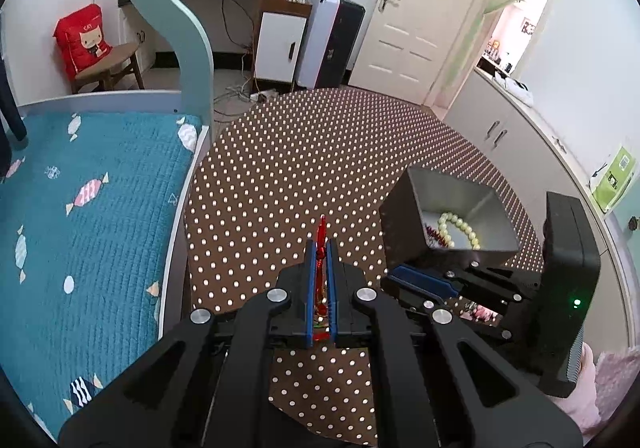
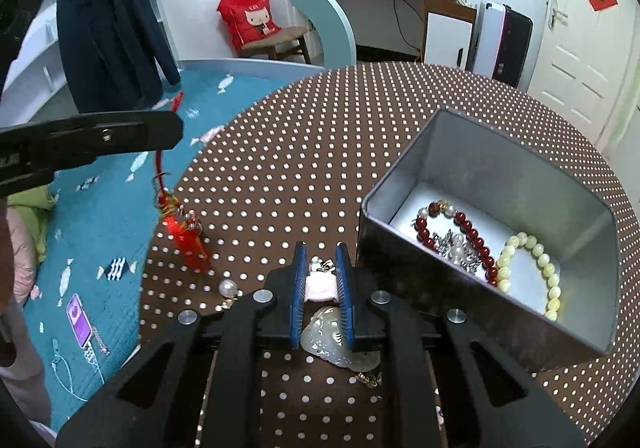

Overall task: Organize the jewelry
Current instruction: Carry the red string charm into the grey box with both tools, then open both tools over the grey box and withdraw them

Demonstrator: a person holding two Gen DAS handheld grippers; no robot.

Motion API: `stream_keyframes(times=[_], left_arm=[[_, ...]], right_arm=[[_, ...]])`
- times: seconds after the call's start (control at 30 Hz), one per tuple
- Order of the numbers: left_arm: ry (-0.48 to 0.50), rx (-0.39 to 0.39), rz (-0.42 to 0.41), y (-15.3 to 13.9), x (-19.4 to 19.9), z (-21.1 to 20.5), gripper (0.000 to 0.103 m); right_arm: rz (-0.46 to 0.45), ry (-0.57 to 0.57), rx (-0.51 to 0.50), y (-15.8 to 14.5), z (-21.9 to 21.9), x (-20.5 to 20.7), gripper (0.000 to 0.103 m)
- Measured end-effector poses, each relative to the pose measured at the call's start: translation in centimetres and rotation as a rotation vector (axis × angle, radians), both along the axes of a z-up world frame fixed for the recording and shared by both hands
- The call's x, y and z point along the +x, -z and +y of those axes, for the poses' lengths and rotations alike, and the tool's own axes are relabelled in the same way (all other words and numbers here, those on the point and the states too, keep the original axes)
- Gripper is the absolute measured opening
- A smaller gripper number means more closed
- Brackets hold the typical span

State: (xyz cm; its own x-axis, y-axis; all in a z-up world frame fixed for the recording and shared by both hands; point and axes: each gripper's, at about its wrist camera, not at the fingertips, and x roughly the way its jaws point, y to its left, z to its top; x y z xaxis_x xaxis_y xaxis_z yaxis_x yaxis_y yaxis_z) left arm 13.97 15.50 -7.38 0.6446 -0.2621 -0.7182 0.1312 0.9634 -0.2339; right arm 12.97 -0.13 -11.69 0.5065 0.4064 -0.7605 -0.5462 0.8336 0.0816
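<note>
A round table (image 2: 400,119) covered in a brown cloth with white polka dots fills the middle of both views. On it, right of centre in the right wrist view, stands an open grey metal box (image 2: 480,183) with dark outer walls; in the left wrist view it sits at the right middle (image 1: 452,187). Near the lower centre of the right wrist view, a pale translucent jade pendant (image 2: 324,336) lies on the cloth, with a pink piece (image 2: 320,286) just above it and a small silver trinket (image 2: 326,266) beyond that. A white pearl (image 2: 227,286) rests to the lower left of these, and a bit of gold chain (image 2: 370,380) lies at the bottom.
</note>
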Motion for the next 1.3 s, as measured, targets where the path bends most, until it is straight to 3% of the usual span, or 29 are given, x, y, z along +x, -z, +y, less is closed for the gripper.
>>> stream_keyframes(times=[0.27,0.6,0.9,0.97,1.0,1.3], left_arm=[[0.035,-0.026,-0.082,-3.5,-0.2,-1.6,0.004],[0.163,-0.086,-0.182,-8.1,1.0,-7.2,0.004],[0.192,-0.05,-0.11,-6.0,4.6,-12.5,0.006],[0.173,-0.018,-0.062,-4.8,5.6,-13.1,0.028],[0.157,-0.004,-0.046,-4.3,5.9,-13.2,0.03],[0.136,0.031,-0.009,-1.9,5.5,-12.5,0.03]], right_arm=[[-0.088,-0.004,0.09,-4.8,-2.6,-2.0,0.013],[-0.215,0.14,0.127,-9.3,-9.4,-2.2,0.013],[-0.169,0.165,0.125,-8.0,-11.7,-0.2,0.014],[-0.152,0.18,0.126,-7.8,-11.6,0.5,0.019],[-0.148,0.194,0.129,-7.8,-11.8,0.6,0.021],[-0.118,0.218,0.145,-7.4,-12.8,0.6,0.022]])
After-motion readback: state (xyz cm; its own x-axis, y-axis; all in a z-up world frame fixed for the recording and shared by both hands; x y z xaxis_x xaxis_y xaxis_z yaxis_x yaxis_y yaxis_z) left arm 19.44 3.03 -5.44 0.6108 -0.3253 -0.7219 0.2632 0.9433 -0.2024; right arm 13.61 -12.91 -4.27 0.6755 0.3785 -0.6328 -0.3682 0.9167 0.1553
